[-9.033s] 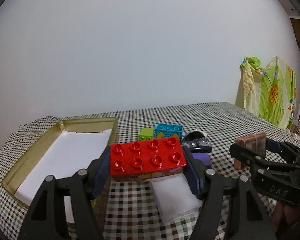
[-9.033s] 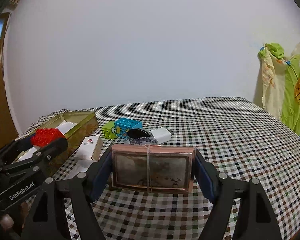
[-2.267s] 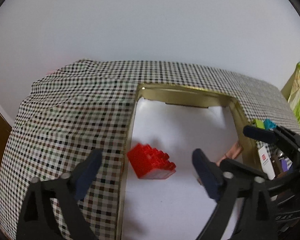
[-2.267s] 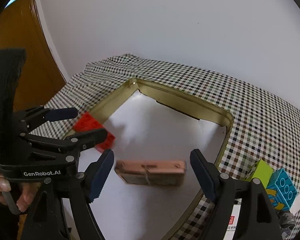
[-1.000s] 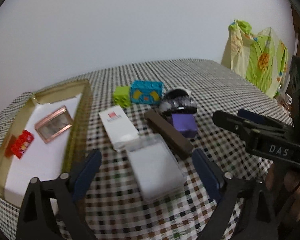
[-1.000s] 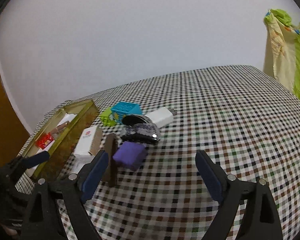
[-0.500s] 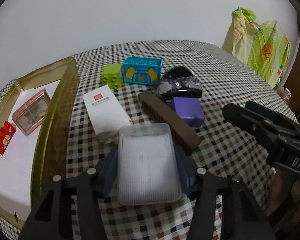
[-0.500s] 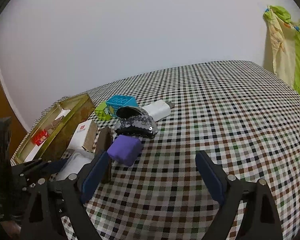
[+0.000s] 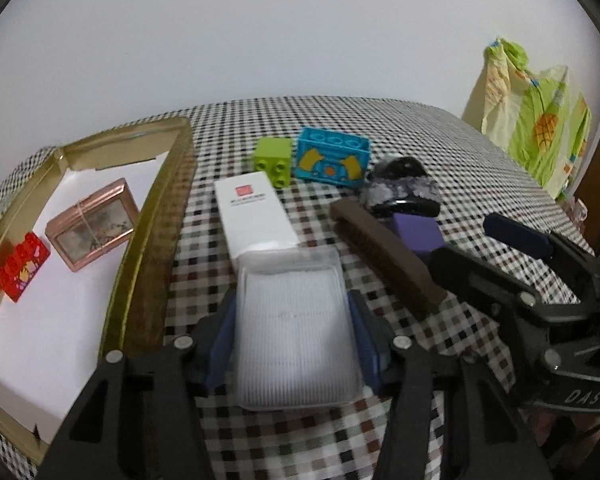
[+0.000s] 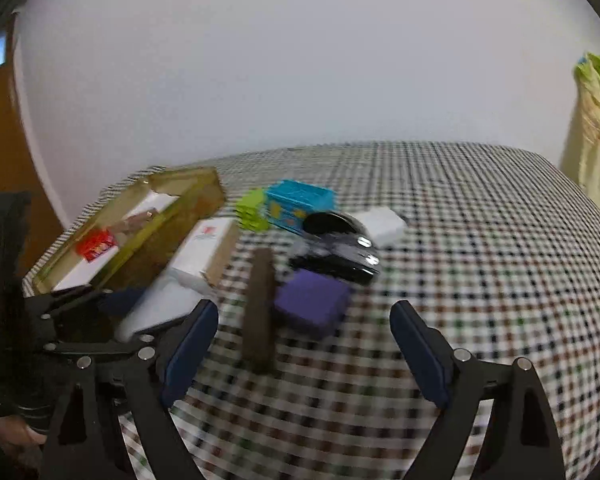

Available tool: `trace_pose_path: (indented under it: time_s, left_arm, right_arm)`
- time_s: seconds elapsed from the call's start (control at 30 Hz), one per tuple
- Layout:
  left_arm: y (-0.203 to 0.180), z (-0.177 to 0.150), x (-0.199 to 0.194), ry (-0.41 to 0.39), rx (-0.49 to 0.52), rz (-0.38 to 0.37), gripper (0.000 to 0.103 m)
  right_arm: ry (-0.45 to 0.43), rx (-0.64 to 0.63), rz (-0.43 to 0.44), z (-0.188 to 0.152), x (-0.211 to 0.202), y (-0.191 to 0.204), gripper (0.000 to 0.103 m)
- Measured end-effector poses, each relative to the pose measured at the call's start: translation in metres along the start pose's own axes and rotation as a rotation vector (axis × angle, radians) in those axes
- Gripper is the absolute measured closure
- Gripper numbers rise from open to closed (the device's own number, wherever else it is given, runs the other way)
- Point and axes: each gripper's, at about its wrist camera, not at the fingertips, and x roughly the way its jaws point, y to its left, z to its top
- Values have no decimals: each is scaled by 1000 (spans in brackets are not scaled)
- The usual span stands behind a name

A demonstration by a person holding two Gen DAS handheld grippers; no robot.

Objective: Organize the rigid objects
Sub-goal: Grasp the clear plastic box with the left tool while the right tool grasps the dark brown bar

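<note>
"DAS" is reading on our right gripper [image 10: 304, 330], jaws gaping wide, gripping nothing. Our left gripper [image 9: 292, 320] is clamping the clear ribbed plastic case [image 9: 296, 332], which is lying just right of the gold rectangular tin tray [image 9: 156, 216], touching the white carton [image 9: 256, 210].

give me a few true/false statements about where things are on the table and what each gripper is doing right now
1. The left gripper has its jaws closed on the clear plastic case. True.
2. The red brick lies on the checkered cloth beside the green block. False: it lies inside the gold tray, next to the copper frame.
3. The right gripper holds the purple block. False: its jaws are wide open and hold nothing.
4. The green block sits right beside the blue brick. True.
5. The brown bar is in the tray. False: it lies on the cloth by the purple block.
</note>
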Motion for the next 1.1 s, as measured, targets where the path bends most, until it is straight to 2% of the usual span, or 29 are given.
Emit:
trace_pose_path:
  time_s: [0.3,0.47,0.53,0.67,0.93,1.1]
  left_arm:
    - [21,-4,-7,-34,-55,-14,50]
    - [25,-4,-11,-55,-85,-18,50]
    - [26,-4,-12,-60,-94,-18,50]
    - [27,-5,-13,-66,-112,-4,50]
    - [32,-6,-16,-83,-136,-9,50]
    - [31,-6,-16,-85,-138,-13,50]
  right_arm:
    - [33,22,22,1,9,-4,18]
    - [65,-48,17,1,16,11,28]
    - [89,-58,39,0,21,14,37]
    - [109,-132,45,-2,22,27,39]
    - [98,-180,46,-3,20,36,45]
    - [151,-198,64,-3,31,42,46]
